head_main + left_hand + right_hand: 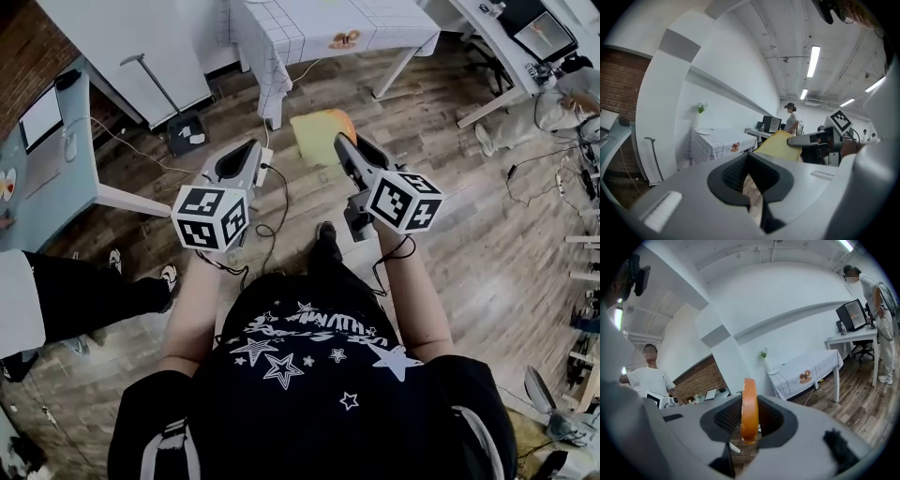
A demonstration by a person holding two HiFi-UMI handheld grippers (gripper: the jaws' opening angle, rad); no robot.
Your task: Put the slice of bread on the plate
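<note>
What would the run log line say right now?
right tongs: shut on slice of bread | left tongs: open, empty | slice of bread: carried above wooden floor, not set down

In the head view the right gripper hides the right edge of the slice of bread, toward twelve o'clock. Farther out at twelve, the top edge cuts off the checked table. The orange thing on it is too small to tell.
</note>
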